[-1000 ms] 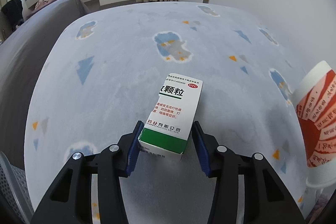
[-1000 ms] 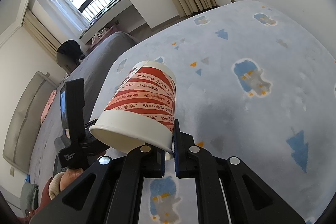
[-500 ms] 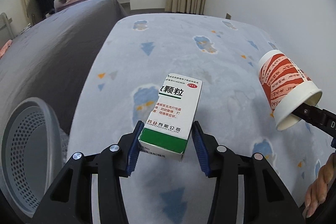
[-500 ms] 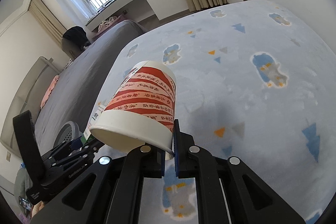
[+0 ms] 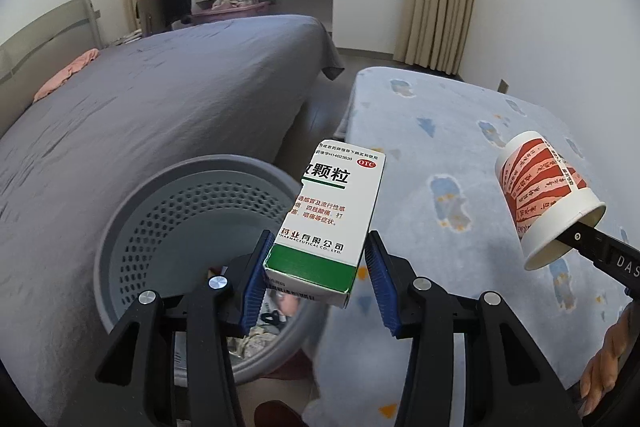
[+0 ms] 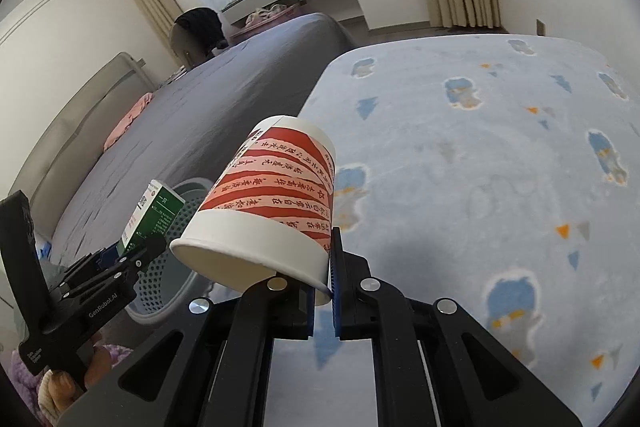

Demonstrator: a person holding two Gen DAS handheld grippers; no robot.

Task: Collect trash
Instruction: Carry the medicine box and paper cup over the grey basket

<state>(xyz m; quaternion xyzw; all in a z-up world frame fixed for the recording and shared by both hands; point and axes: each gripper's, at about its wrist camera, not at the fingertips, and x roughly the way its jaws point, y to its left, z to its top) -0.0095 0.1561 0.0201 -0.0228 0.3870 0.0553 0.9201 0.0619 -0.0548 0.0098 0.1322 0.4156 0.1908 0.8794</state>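
My left gripper (image 5: 316, 279) is shut on a white and green medicine box (image 5: 332, 223) and holds it in the air over the near rim of a grey perforated trash bin (image 5: 160, 223). The bin has some trash at its bottom. My right gripper (image 6: 322, 291) is shut on the rim of a red and white paper cup (image 6: 276, 203), held tilted above the blue patterned bed cover. The cup (image 5: 544, 203) shows at the right in the left wrist view. The box (image 6: 154, 215) and bin (image 6: 176, 267) show at the left in the right wrist view.
A light blue patterned bed cover (image 6: 480, 167) fills the right side. A bed with a grey sheet (image 5: 140, 107) lies to the left, with the bin in the gap between them. A window, curtains and a chair stand at the far wall.
My left gripper has swung left with the box, from over the blue cover to over the bin. My right gripper has followed to the left with the cup.
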